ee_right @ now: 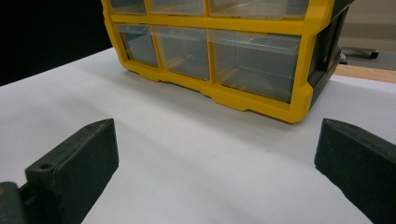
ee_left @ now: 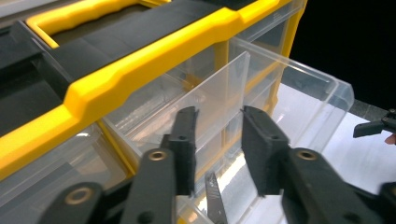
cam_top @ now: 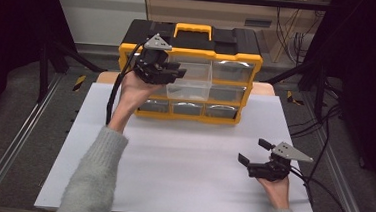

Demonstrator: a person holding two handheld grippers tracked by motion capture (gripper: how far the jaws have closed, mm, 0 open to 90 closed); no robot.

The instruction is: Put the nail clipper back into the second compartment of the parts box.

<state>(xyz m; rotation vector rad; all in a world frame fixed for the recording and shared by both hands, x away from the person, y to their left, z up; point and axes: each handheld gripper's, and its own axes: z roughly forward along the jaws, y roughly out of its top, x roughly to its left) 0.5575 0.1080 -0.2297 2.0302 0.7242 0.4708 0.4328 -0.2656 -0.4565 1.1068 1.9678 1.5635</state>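
Clear drawer (ee_left: 289, 93) pulled out, its divider between the left fingers (ee_left: 184, 140), untouched.

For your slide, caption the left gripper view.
Left gripper open around the clear drawer's divider, yellow organizer behind.

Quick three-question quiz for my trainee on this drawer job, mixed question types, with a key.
1. True or false: the clear drawer is pulled out of the yellow organizer.
2. Which hand-held gripper is at that drawer? A. left B. right
3. What does the right hand-held gripper hold?

Key: 1 true. 2 A: the left hand-held gripper has its jaws either side of the drawer's wall, a gap showing. 3 nothing; its jaws stand wide over the white board.
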